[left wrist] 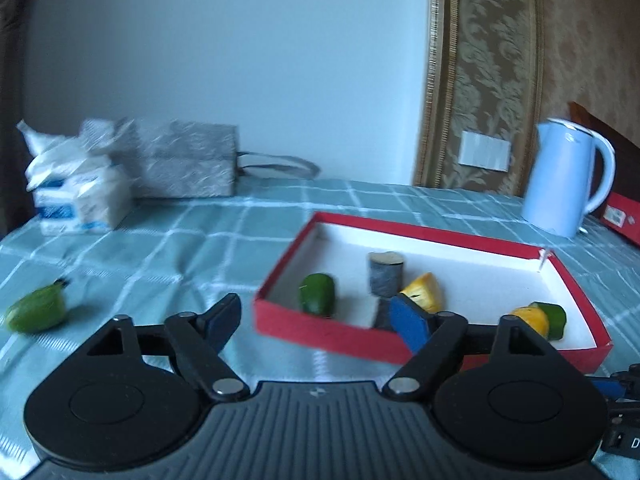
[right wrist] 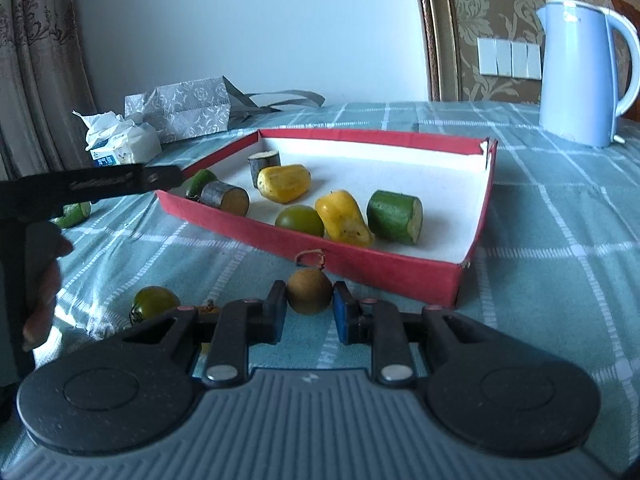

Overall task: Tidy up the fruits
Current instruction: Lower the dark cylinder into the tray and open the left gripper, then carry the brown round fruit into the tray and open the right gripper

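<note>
A red box (right wrist: 376,268) with a white inside lies on the checked cloth; it also shows in the left wrist view (left wrist: 320,336). In it lie yellow pieces (right wrist: 284,183), green pieces (right wrist: 395,216), a round green fruit (right wrist: 299,220) and grey-skinned cut pieces (right wrist: 225,198). My right gripper (right wrist: 309,312) is shut on a small brown round fruit (right wrist: 309,290) just in front of the box. My left gripper (left wrist: 312,320) is open and empty at the box's near left corner. A green fruit (left wrist: 36,311) lies on the cloth to its left.
A green tomato (right wrist: 155,302) lies on the cloth left of the right gripper. A pale blue kettle (right wrist: 580,72) stands at the back right. A tissue pack (left wrist: 76,200) and a grey patterned bag (left wrist: 188,164) stand at the back left. A hand holds the left gripper's handle (right wrist: 40,280).
</note>
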The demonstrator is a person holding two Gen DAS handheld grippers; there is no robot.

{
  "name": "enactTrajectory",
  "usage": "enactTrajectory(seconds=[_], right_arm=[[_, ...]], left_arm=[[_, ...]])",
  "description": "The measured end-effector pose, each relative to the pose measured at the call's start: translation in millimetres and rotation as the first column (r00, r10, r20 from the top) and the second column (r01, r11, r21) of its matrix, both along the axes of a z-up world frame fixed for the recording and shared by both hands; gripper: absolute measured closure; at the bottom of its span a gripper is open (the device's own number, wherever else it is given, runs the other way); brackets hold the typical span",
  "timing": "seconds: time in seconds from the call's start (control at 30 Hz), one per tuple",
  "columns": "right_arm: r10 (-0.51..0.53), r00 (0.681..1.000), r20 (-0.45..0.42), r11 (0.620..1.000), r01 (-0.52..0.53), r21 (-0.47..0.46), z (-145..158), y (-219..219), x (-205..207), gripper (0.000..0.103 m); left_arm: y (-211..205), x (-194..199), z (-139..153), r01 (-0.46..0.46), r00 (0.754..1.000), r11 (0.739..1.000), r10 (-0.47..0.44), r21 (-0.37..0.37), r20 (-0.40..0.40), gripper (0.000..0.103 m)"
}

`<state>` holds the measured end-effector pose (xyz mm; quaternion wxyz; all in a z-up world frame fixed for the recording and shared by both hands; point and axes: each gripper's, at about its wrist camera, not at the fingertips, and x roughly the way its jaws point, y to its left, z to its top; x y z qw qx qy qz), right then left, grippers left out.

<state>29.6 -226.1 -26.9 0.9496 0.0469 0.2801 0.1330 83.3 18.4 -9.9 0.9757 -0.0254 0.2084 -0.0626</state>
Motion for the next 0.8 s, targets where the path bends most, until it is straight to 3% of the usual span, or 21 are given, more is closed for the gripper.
enactTrajectory(seconds=[0.13, 0.53, 0.67, 0.8], right_arm=[[-0.015, 0.999, 0.045, 1.0, 0.016, -0.009, 3.5, -0.1, -6.7, 0.08], [-0.124, 0.962, 0.243, 0.987, 0.145, -0.07, 21.5, -0.5, -29.7, 0.08], [-0.167, 0.951, 0.261, 0.978, 0.193, -0.08, 32.9, -9.3, -16.2, 0.08], [-0.199, 0.956, 0.216, 0.972, 0.221, -0.081, 36.3, -19.8, 13.2, 0.08]], left_arm=[[13.9, 0.3, -4.9, -0.002, 0.998, 0.999, 0.0, -0.044, -0.059, 0.019], [2.0, -3.2, -14.1, 0.057, 0.993, 0.998, -0.055, 0.015, -0.106, 0.019], [-2.1, -5.8, -14.4, 0.078, 0.992, 0.997, -0.075, 0.029, -0.099, 0.019], [-5.0, -4.9, -15.6, 0.088, 0.991, 0.995, -0.083, 0.041, -0.107, 0.019]])
